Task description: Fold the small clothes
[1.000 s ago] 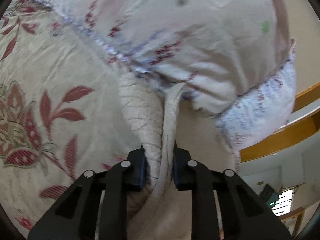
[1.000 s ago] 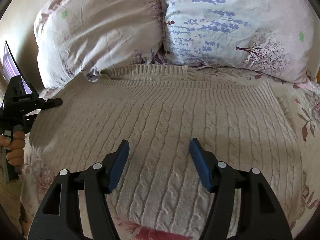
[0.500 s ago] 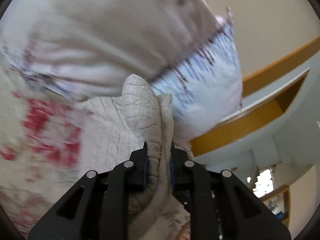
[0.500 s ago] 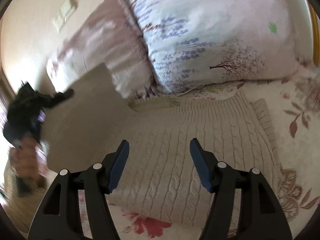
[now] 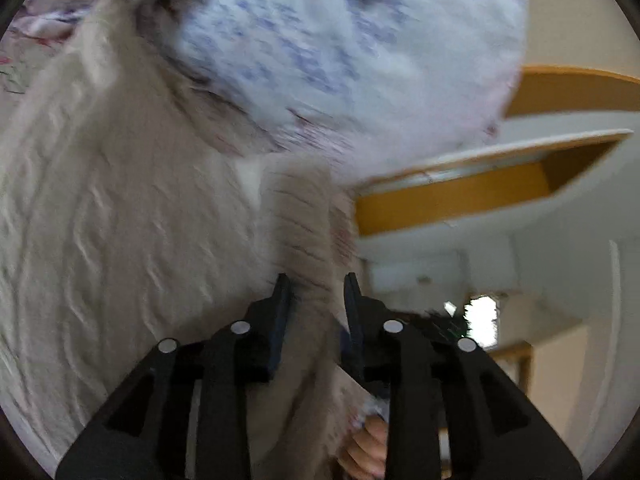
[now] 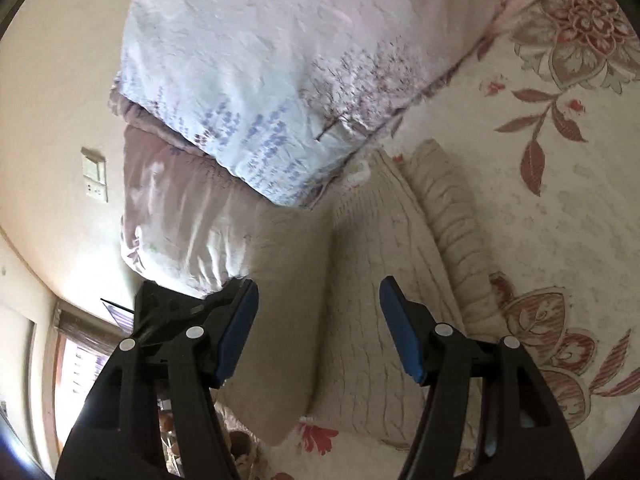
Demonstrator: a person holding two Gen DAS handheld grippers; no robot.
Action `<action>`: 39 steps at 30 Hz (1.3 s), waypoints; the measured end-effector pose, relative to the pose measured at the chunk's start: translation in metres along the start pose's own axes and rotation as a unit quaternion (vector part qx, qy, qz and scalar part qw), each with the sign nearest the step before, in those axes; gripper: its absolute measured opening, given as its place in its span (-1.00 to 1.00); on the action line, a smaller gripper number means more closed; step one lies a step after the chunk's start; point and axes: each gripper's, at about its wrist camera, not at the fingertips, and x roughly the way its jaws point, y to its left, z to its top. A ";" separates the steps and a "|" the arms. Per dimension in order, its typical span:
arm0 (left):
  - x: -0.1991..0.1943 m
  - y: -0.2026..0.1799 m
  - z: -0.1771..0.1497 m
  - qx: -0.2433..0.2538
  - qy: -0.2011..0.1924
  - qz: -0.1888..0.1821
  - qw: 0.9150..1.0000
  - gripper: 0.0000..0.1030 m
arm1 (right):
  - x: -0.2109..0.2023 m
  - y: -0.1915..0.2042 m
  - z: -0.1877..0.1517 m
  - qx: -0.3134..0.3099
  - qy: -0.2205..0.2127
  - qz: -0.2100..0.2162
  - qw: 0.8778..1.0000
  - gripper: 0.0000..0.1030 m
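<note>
A beige cable-knit sweater (image 6: 384, 280) lies on the floral bedspread. My left gripper (image 5: 316, 292) is shut on the sweater's ribbed edge (image 5: 308, 236) and holds that side lifted; the rest of the knit (image 5: 100, 220) spreads to the left below. In the right wrist view the lifted flap (image 6: 288, 300) stands up over the flat part. My right gripper (image 6: 318, 308) is open and empty, hovering above the sweater's middle. The left gripper's black body (image 6: 168, 308) shows behind the flap.
Two floral pillows (image 6: 280, 92) lie against the wall at the head of the bed. The bedspread (image 6: 560, 160) extends to the right. A wooden headboard or shelf (image 5: 480, 188) shows beyond the pillow (image 5: 340, 40). A wall switch (image 6: 94, 174) is at left.
My left gripper has lifted the sweater's edge up and swung it over the flat part. My right gripper has tilted and shifted, staying open.
</note>
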 end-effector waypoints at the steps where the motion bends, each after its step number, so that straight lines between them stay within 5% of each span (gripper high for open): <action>1: -0.006 -0.004 -0.002 0.005 0.004 -0.015 1.000 -0.14 | 0.004 0.001 0.001 0.001 0.010 -0.003 1.000 0.26; 4: -0.039 -0.021 -0.006 0.054 -0.023 -0.012 0.998 0.13 | 0.017 0.007 0.003 -0.004 0.036 -0.013 0.999 0.26; 6: -0.061 -0.026 -0.010 0.094 -0.057 0.054 0.993 0.18 | 0.028 0.011 0.003 -0.014 0.052 -0.037 0.998 0.26; 10: -0.083 -0.018 -0.017 0.136 -0.101 0.201 0.965 0.20 | 0.046 0.013 0.003 -0.032 0.084 -0.092 0.992 0.26; 14: -0.090 0.008 -0.029 0.132 -0.090 0.268 0.950 0.20 | 0.055 0.022 0.001 -0.060 0.101 -0.087 0.989 0.04; 20: -0.082 0.034 -0.032 0.117 -0.059 0.255 0.958 0.20 | 0.076 0.018 0.014 -0.044 0.110 -0.086 0.989 0.00; 22: -0.077 0.032 -0.028 0.117 -0.056 0.254 0.958 0.23 | 0.081 0.016 0.022 -0.034 0.103 -0.083 0.991 -0.24; 23: -0.076 0.032 -0.027 0.116 -0.056 0.253 0.959 0.26 | 0.084 0.017 0.026 -0.038 0.097 -0.087 0.991 -0.57; 25: -0.075 0.033 -0.025 0.107 -0.055 0.248 0.961 0.33 | 0.082 0.027 0.027 -0.074 0.078 -0.095 0.990 -0.62; 31: -0.079 0.038 -0.025 0.088 -0.045 0.221 0.970 0.35 | 0.046 0.078 0.013 -0.223 -0.002 -0.151 0.963 -0.65; 39: -0.060 0.027 -0.034 0.112 -0.021 0.203 0.973 0.35 | 0.011 0.088 0.022 -0.281 -0.059 -0.223 0.932 -0.66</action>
